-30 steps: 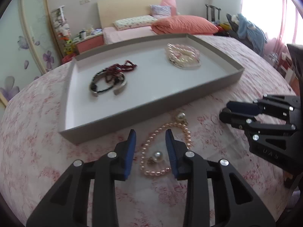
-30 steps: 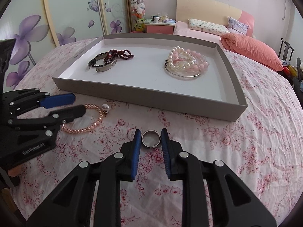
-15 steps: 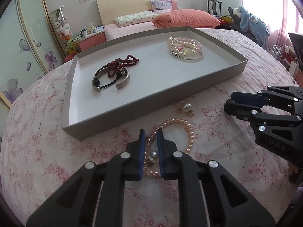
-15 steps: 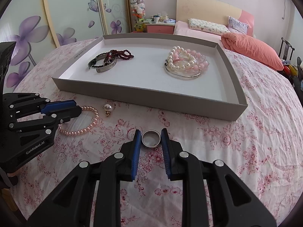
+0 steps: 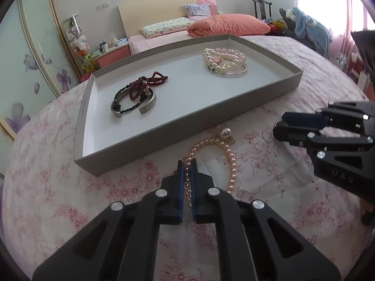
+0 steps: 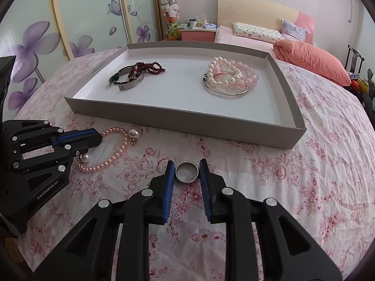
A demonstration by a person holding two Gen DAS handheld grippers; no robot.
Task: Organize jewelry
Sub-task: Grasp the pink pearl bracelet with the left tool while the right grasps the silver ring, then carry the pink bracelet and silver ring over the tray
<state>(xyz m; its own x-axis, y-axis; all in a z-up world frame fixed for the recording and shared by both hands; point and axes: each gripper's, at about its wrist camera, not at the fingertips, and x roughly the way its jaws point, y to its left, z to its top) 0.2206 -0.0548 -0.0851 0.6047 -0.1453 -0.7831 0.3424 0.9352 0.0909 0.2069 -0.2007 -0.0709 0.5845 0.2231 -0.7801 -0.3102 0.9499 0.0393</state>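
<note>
Pinching one side of the pink pearl necklace [image 5: 230, 161], the left claw [image 5: 186, 164] is standing with its jaws almost closed, only the strand's width between them. The loop is lying on the flowered bedspread [image 6: 316, 164], running from the claw toward 12 to 1 o'clock, where a white pearl pendant [image 5: 226, 132] is sitting just short of the grey tray [image 5: 187, 128]. The tray is lying straight ahead at 12 o'clock, its near wall crossing the lift path, so the coming carry is turning on clearing that wall with a limp strand trailing.

The right claw [image 6: 186, 166] is waiting half open, its pads flanking a silver ring [image 6: 186, 172] lying flat on the bedspread without clearly touching it; the tray is again at 12 o'clock, near.

Inside the tray, a dark bead and bangle cluster [image 6: 133, 75] is sitting at the left, a pearl bracelet pile [image 6: 228, 78] at the right, well apart.

The necklace's held part is hiding between the pads in the left wrist view, and in the right wrist view the left claw is covering part of the loop, so whether one strand or two is being gripped is hard to tell.
</note>
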